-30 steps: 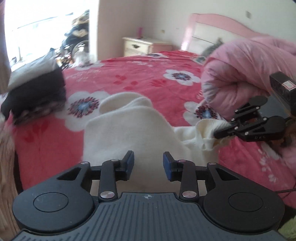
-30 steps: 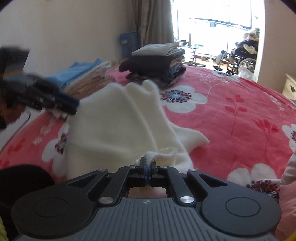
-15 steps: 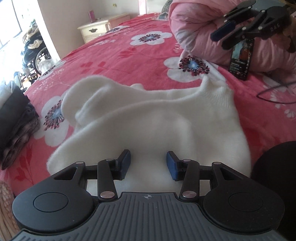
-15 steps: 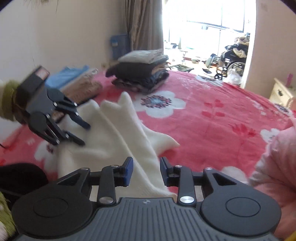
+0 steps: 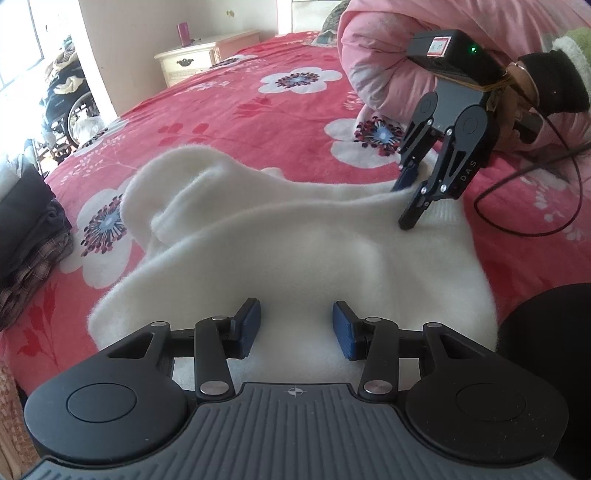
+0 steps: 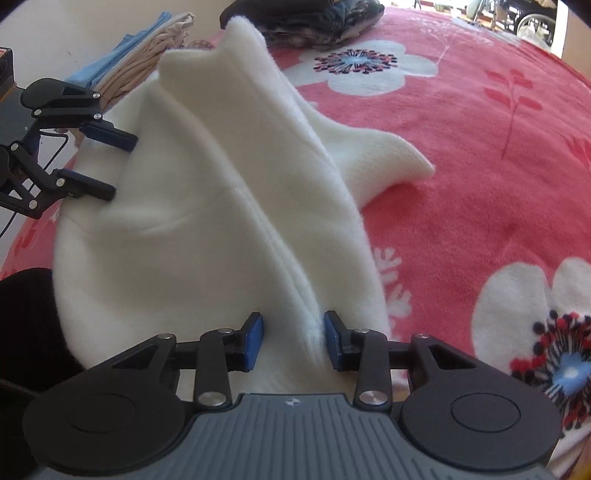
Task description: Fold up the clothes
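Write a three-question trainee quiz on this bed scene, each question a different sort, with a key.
1. True or false: the white sweater lies on a red floral bedspread.
2. Which has sweater fabric bunched between its pads? A the left gripper B the right gripper C neither
3. Fill in: the stack of folded dark clothes sits ___ the sweater in the right wrist view.

Key: 1 true; 2 B; 3 beyond
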Available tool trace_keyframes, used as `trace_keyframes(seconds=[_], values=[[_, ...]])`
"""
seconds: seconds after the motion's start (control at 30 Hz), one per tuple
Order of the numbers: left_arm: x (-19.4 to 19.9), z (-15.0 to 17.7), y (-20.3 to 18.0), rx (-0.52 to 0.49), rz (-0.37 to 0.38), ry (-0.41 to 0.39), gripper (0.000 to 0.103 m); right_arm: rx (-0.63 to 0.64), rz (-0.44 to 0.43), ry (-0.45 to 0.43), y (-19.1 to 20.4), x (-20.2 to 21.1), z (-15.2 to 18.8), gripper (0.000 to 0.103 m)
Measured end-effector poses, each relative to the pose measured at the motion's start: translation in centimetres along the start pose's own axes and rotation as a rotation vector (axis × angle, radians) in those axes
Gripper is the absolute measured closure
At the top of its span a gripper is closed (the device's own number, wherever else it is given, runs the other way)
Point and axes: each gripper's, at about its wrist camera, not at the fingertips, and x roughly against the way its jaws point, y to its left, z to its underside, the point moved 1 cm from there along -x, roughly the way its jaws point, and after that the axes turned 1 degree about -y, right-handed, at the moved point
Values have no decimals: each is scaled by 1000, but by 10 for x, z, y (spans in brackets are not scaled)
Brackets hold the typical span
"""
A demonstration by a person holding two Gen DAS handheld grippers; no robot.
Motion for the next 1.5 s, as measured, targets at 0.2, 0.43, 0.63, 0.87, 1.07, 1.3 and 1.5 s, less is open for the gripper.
trace_keyframes(seconds=[0.2,0.43,0.63,0.87,1.07,1.3,1.5], values=[[30,-23,-22,-109,107,-102,59,146,45,-74,55,55,16,92],[32,-51,-103,-530,192,-177,50,506,121,-88,150,103,22,92],[22,-37,-146,-871,223,-128,47,738,138,-36,190,113,24,92],[16,-33,-135,-756,236,-90,85,711,98,-80,198,127,14,89],[10,-24,-104,-518,234,-75,93,415,114,-254,149,163,19,71],[66,-3,-49,-183,98,-117,93,210,319,-240,84,139,36,67],[96,32,-23,-18,-35,-31,93,242,223,-331,70,88,3,58]])
